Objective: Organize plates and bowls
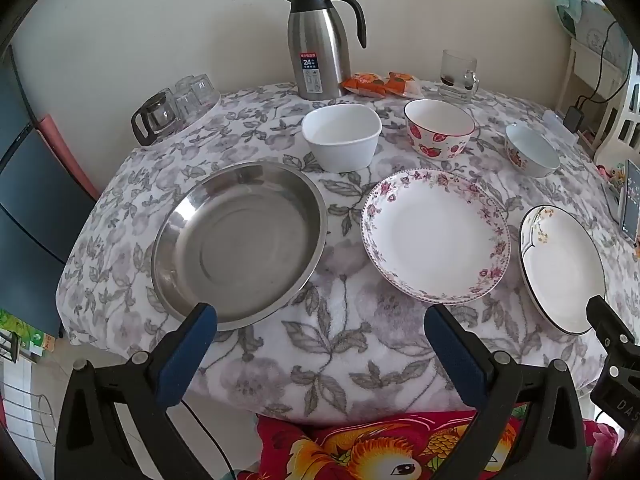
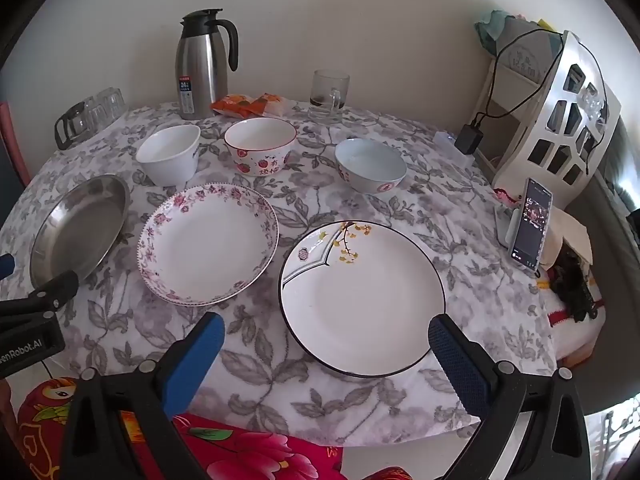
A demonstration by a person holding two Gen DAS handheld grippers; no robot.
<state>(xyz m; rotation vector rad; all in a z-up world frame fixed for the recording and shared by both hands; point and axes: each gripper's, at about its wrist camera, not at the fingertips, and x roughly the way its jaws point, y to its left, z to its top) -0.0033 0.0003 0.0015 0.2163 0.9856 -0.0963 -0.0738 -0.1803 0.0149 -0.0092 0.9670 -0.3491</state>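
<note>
Table, floral cloth: three plates in the near row, three bowls behind.
Steel dish: 9 o'clock.
Black-rimmed plate: 4 o'clock, largest china; probable stack base.
Pink-floral plate: centre.
White square bowl: 11 o'clock.
Strawberry bowl: 12 o'clock.
Pale blue bowl: 1 o'clock.
Left gripper, right gripper: spread wide, empty.
Advice: take plates by the near rim, lift level, stack largest lowest; nest bowls after.
</note>
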